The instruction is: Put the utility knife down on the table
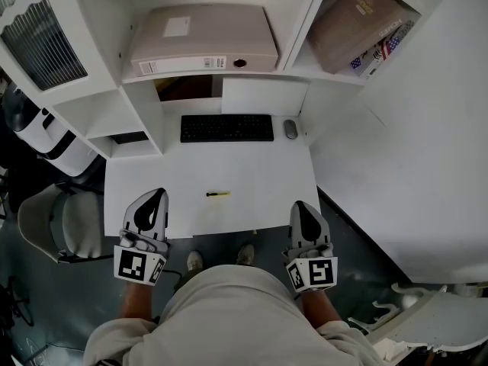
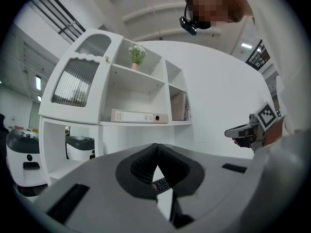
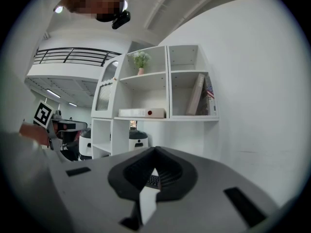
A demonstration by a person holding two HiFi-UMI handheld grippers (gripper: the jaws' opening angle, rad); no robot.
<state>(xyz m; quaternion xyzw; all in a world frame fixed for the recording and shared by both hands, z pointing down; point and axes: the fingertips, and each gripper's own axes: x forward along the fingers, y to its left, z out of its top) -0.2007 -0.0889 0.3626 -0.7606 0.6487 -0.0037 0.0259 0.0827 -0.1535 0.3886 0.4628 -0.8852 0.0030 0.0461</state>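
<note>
The utility knife (image 1: 217,194), slim, yellow and black, lies flat on the white desk (image 1: 259,174) near its front edge, between the two grippers and touching neither. My left gripper (image 1: 155,196) hovers at the desk's front left corner, pointing level, its jaws shut with nothing between them. My right gripper (image 1: 300,207) hangs at the front right corner, also shut and empty. In the left gripper view the left gripper (image 2: 156,165) has its dark pads together, and the right gripper (image 2: 245,131) shows off to the side.
A black keyboard (image 1: 226,127) and a grey mouse (image 1: 290,129) lie at the back of the desk. The shelf unit above holds a binder (image 1: 202,40) and books (image 1: 362,25). A grey chair (image 1: 57,223) stands left of the desk.
</note>
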